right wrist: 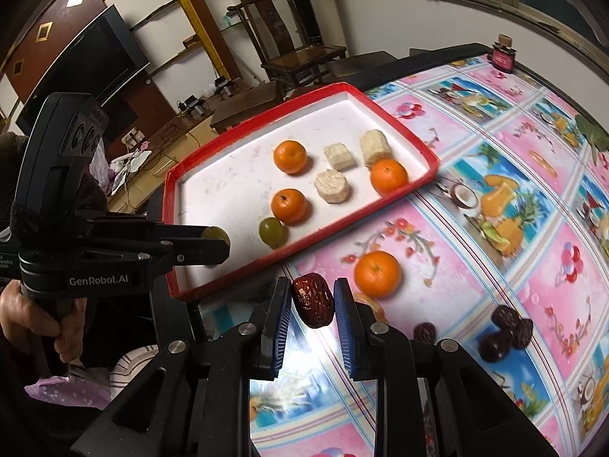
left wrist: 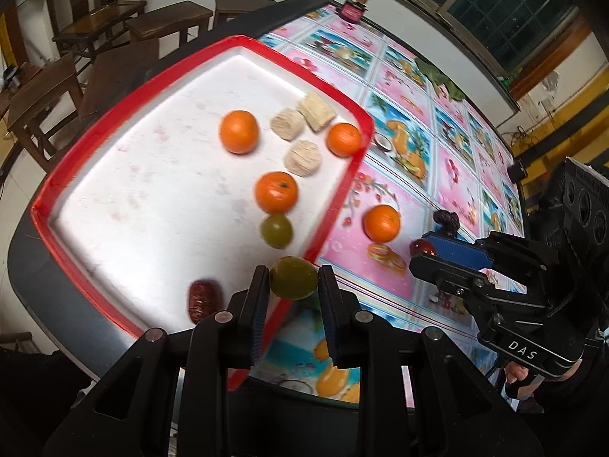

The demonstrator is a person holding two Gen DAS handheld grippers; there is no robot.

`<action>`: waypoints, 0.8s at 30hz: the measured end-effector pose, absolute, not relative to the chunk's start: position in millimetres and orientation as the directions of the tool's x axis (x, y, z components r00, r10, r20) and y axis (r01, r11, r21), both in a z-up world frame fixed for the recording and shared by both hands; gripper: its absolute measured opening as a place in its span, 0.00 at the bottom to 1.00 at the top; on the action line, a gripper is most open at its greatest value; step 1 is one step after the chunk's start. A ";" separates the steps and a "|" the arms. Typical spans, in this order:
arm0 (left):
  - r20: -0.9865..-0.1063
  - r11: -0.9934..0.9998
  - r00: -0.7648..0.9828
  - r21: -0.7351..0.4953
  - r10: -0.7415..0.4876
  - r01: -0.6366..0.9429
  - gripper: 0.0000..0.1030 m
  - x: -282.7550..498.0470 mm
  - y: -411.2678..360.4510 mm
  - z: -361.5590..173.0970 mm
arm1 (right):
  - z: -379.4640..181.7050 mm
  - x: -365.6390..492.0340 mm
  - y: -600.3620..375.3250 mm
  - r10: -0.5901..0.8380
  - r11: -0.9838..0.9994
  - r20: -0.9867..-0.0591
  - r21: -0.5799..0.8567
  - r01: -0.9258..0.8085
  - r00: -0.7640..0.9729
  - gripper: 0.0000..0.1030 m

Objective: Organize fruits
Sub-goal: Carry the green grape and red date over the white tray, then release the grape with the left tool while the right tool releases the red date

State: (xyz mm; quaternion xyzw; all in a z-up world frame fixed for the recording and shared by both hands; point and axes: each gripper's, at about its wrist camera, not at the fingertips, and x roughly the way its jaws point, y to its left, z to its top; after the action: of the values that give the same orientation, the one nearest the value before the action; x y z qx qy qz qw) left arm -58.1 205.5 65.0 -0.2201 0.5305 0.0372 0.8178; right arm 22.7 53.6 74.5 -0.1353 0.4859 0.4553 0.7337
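In the left wrist view my left gripper (left wrist: 293, 285) is shut on a green fruit (left wrist: 293, 278), just above the near red rim of a white tray (left wrist: 335, 205). The tray holds three oranges, a second green fruit (left wrist: 276, 230) and a red date (left wrist: 204, 299). In the right wrist view my right gripper (right wrist: 313, 304) is shut on a red date (right wrist: 313, 299) above the flowered tablecloth, near the tray's (right wrist: 399, 123) front corner. One orange (right wrist: 377, 273) lies on the cloth beside it. Each view shows the other gripper: the right gripper (left wrist: 424, 251) and the left gripper (right wrist: 224, 242).
Three beige cakes (left wrist: 302, 158) lie among the oranges in the tray. Dark dates (right wrist: 506, 331) sit on the cloth at the right. A small jar (right wrist: 503, 53) stands at the far table edge. Wooden chairs (left wrist: 95, 26) stand beyond the table.
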 end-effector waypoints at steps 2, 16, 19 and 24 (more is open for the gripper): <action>-0.885 0.898 0.436 -0.318 -0.166 -0.303 0.23 -58.9 211.1 64.2 | 74.2 24.1 61.0 0.537 0.542 -0.837 0.246 -0.803 0.106 0.22; -0.893 0.872 0.431 -0.310 -0.130 -0.379 0.23 -62.3 257.3 52.3 | 65.6 11.7 116.4 0.541 0.463 -0.840 0.260 -0.847 0.037 0.22; -0.897 0.873 0.422 -0.305 -0.129 -0.382 0.23 -60.1 262.0 48.1 | 61.4 6.4 127.0 0.535 0.445 -0.845 0.259 -0.857 0.023 0.22; -0.901 0.870 0.413 -0.305 -0.132 -0.388 0.23 -57.2 268.1 41.1 | 51.3 0.2 143.5 0.520 0.422 -0.854 0.263 -0.867 -0.006 0.22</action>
State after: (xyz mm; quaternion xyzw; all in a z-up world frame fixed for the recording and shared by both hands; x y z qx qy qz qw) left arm -57.2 268.1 41.1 -0.2425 0.5361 0.0795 0.8047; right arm 0.2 143.5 51.3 -0.1755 0.4948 0.5079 0.6829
